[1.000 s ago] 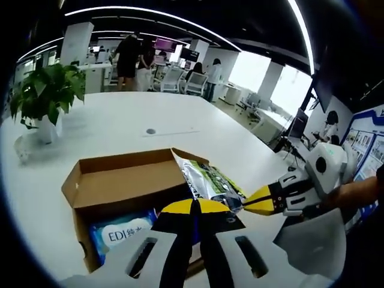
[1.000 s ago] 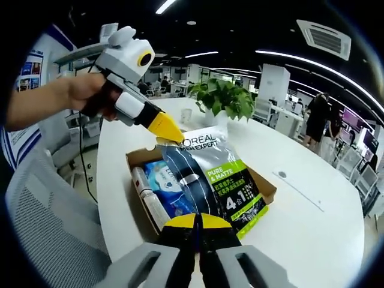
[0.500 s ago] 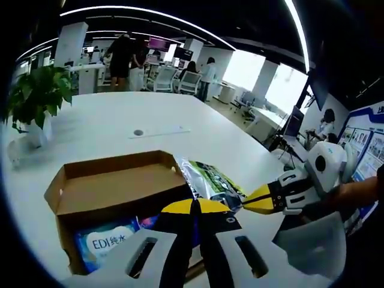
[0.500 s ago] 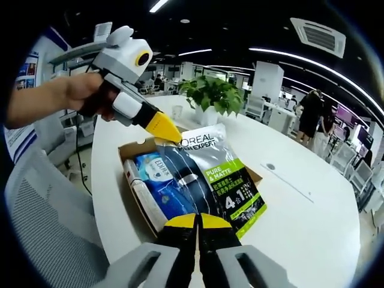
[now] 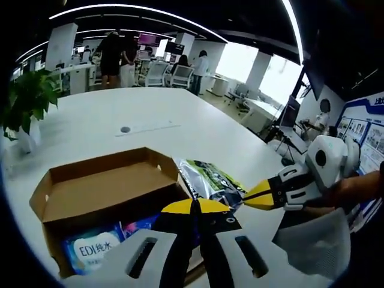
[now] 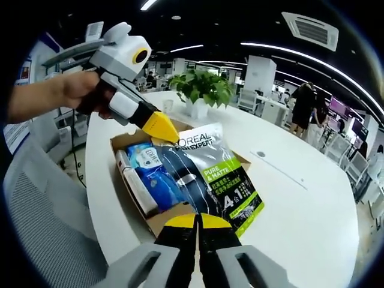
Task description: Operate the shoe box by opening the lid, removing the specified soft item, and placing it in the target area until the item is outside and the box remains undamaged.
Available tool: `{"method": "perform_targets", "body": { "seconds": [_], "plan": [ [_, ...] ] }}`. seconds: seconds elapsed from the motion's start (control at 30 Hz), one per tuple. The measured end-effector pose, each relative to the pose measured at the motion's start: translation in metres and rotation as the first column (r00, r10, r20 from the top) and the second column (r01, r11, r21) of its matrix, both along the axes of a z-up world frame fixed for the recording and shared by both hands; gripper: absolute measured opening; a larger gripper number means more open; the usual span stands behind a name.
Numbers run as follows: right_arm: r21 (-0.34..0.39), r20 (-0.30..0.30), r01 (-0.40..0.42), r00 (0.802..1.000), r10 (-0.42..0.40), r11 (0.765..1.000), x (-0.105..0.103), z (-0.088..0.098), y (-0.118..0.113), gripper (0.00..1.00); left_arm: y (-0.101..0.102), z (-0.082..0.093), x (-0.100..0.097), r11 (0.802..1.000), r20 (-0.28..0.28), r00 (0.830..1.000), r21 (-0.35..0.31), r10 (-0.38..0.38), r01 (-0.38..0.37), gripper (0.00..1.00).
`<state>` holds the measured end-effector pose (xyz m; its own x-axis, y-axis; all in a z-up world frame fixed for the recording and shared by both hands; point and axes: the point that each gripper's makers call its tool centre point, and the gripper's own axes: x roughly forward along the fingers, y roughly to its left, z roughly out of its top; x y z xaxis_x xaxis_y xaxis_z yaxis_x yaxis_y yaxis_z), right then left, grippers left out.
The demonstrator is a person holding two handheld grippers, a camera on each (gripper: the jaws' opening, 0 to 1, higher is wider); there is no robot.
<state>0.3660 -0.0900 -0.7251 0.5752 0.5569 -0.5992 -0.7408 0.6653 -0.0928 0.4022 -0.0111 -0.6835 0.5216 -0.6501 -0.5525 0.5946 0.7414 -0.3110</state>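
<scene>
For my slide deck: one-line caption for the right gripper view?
Both grippers hold a pouch above the open box.

The silver pouch (image 6: 207, 180) reads "L'OREAL EXPERT", "PURE & MATTE" and "4 in 1"; the blue pack (image 5: 91, 254) reads "EDI".

People (image 5: 117, 54) are standing among desks and office chairs (image 5: 155, 73) in an open-plan office, strip lights (image 5: 174, 15) glowing overhead.
</scene>
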Motion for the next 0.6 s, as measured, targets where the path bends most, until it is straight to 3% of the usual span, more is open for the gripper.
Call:
{"method": "perform_targets", "body": {
  "seconds": [0.6],
  "plan": [
    [0.003, -0.045, 0.054, 0.998, -0.054, 0.999, 0.001, -0.027, -0.031, 0.0, -0.034, -0.024, 0.005, 0.998, -0.034, 0.998, 0.021, -0.051, 0.052, 0.0]
  ]
}}
